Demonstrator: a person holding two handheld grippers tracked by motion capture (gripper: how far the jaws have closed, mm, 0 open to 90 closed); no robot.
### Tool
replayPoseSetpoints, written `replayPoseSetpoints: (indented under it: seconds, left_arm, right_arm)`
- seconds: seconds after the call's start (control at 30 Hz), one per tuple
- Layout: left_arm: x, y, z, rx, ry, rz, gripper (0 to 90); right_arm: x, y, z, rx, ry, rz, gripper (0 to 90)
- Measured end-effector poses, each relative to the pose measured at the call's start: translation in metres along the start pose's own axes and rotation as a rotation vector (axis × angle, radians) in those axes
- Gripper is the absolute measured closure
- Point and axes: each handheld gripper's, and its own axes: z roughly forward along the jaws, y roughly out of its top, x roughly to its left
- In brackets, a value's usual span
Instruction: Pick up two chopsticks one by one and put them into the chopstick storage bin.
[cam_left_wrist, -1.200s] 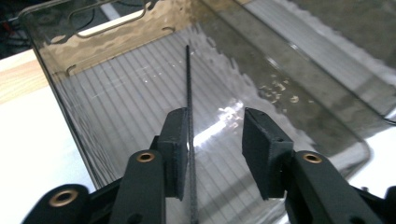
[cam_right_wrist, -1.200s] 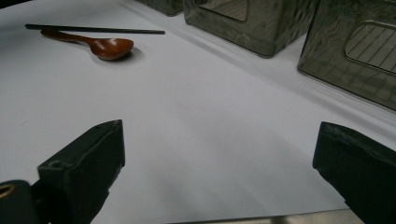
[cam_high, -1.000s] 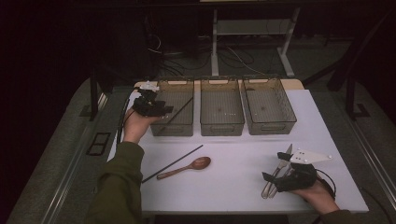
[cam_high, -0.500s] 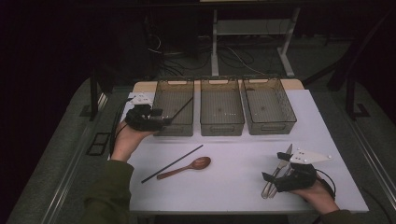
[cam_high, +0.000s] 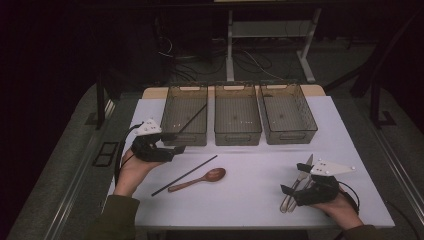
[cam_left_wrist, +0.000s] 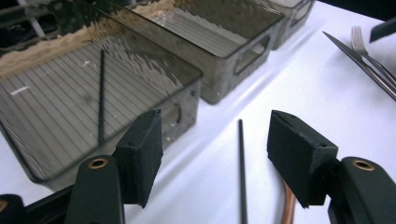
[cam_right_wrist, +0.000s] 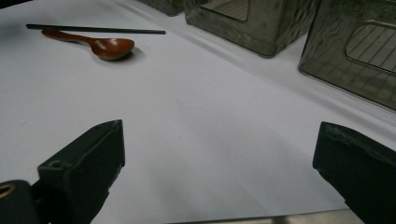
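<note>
The left gripper (cam_left_wrist: 215, 154) had just been opening, nothing between its jaws. Directly ahead, lined up with the gap, lay the black chopstick (cam_left_wrist: 241, 163) beside the wooden spoon (cam_high: 197, 180). Thin, stiff, likely slippery: a pinch near mid-length seemed safest.

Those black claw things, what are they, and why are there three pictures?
They are hand-held claws. A person holds the left claw and the right claw, one in each hand. One picture looks down from above the table; the other two come from little cameras riding on each claw. On the table lie three clear bins, a black chopstick, a wooden spoon, a knife and a fork. Another chopstick lies inside the left bin. Both claws are open and hold nothing; the left one has just been opening.
</note>
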Motion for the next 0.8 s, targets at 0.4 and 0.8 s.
replayPoseSetpoints:
  seconds: [0.4,0.8]
  left_arm:
    - [-0.015,-0.037,-0.005,0.018,-0.026,0.035,43.5]
    - [-0.022,-0.062,-0.004,0.067,-0.020,0.022,59.6]
  right_arm:
    - [0.000,0.000,0.000,-0.002,-0.002,-0.003,1.8]
    - [0.002,0.000,-0.001,0.001,-0.003,-0.010,1.8]
